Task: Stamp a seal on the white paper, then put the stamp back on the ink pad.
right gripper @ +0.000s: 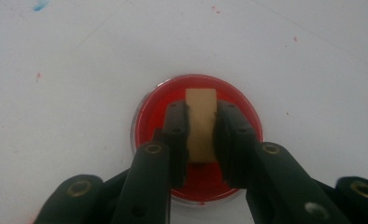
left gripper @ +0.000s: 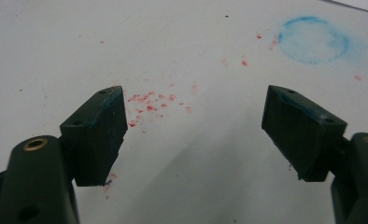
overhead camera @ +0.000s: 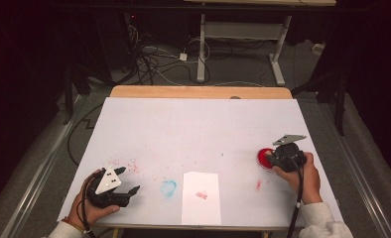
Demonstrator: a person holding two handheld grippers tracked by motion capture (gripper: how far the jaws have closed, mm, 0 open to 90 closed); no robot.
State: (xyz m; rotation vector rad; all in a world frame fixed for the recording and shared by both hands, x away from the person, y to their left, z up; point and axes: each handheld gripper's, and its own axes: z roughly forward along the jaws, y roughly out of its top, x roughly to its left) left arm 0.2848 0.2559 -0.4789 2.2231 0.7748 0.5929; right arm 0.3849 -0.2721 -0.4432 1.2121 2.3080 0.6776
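Right gripper (right gripper: 201,135) clamped on tan wooden stamp block (right gripper: 201,122), pressing it down into round red ink dish (right gripper: 150,109) to load colour. Dish sits on white worktop (overhead camera: 193,129), right side. My right hand (overhead camera: 302,173) angled down over it. Left gripper (overhead camera: 115,191) rests open, empty, near blue ring stain (overhead camera: 168,188); white paper sheet (overhead camera: 201,198) waits between.
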